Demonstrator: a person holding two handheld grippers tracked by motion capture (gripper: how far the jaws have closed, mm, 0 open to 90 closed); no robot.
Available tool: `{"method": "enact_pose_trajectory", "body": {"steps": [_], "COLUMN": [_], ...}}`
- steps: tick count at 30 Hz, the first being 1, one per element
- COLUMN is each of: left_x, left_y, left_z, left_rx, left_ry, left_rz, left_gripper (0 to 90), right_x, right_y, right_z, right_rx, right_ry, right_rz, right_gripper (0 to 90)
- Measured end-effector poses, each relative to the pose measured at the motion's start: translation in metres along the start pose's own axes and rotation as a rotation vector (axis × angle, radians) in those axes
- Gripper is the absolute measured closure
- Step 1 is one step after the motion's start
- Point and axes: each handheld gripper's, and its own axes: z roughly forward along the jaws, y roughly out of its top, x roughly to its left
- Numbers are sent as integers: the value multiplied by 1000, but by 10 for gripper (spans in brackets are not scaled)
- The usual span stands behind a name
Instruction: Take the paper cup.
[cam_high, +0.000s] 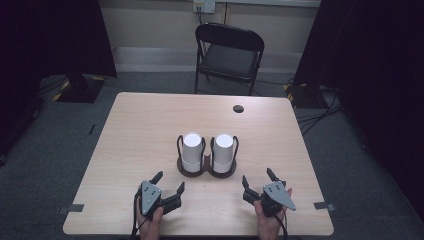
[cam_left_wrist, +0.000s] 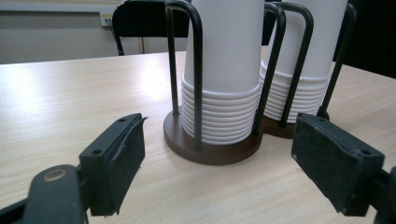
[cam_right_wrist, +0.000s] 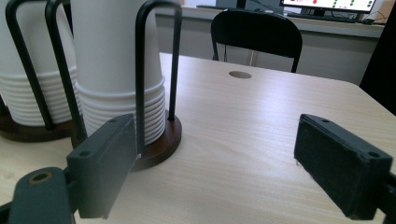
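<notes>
Two stacks of white paper cups, upside down, standing side by side in a double holder (cam_high: 206, 171) near the middle of the tabletop (cam_high: 135, 130): a dark wooden figure-eight base with black wire hoops rising around each stack. Left stack (cam_high: 192, 150) and right stack (cam_high: 223, 151) close together, hoops between them, rolled rims piled just above the base.

Left tool (cam_high: 169, 187) resting on the tabletop on the near side of the holder and to its left, jaws spread wide, nothing between them. Right tool (cam_high: 257, 181) on the near side of the holder and to its right, likewise spread wide and empty. In the left gripper view, left stack (cam_left_wrist: 223, 70) straight ahead between the black pads, well apart from both.

Probably very light, these cups, with thin walls that dent under a hard squeeze; smooth paper, somewhat slippery, and nested cups likely to cling together. Best hold likely on the top cup's upper wall above the hoops, close to its stiffer closed end, pads on opposite sides, squeezed gently. Wire hoops (cam_right_wrist: 155, 70) stiff and in the way lower down, so no grip at the ribbed rims (cam_right_wrist: 122, 109). Holder likely heavier than the cups yet still liable to lift or slide with a stuck stack; steadying the base or a hoop with the other tool seems wise.
</notes>
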Motion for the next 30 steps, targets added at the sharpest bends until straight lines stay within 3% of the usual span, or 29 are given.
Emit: {"method": "enact_pose_trajectory", "body": {"steps": [4, 5, 9, 13, 14, 15, 21, 22, 23, 25, 30], "left_x": [2, 3, 3, 4, 5, 5, -7, -12, -12, -17, -22], "left_y": [1, 2, 2, 4, 6, 6, 12, 14, 14, 15, 18], "left_z": [1, 3, 5, 4, 4, 4, 4, 6, 6, 12, 15], "left_rx": [17, 42, 70, 65, 61, 61, 64, 62, 62, 90, 88], "left_ry": [-13, -17, -24, -81, -108, -108, -139, -171, -171, -211, -249], "left_rz": [-5, -9, -11, -16, -45, -45, -26, -22, -22, 0, 7], "left_gripper": [166, 173, 173, 166, 163, 164, 166, 175, 201, 204, 210], "right_x": [-3, -3, 1, 1, 0, 0, 2, 2, 2, 1, 1], "right_y": [-1, 0, 0, 0, 1, 1, 1, 1, 1, 1, 1], "right_z": [-1, 0, 0, -1, 0, 0, 1, 1, 1, 0, -1], "right_rx": [-9, -3, 18, 20, 27, 30, 45, 46, 46, 40, 33], "right_ry": [21, 12, -21, -17, -8, -1, 14, 16, 20, 33, 33], "right_rz": [30, 28, 13, 24, 35, 34, 17, 18, 22, 25, 31], "right_gripper": [127, 127, 128, 132, 133, 134, 136, 137, 138, 139, 141]}}
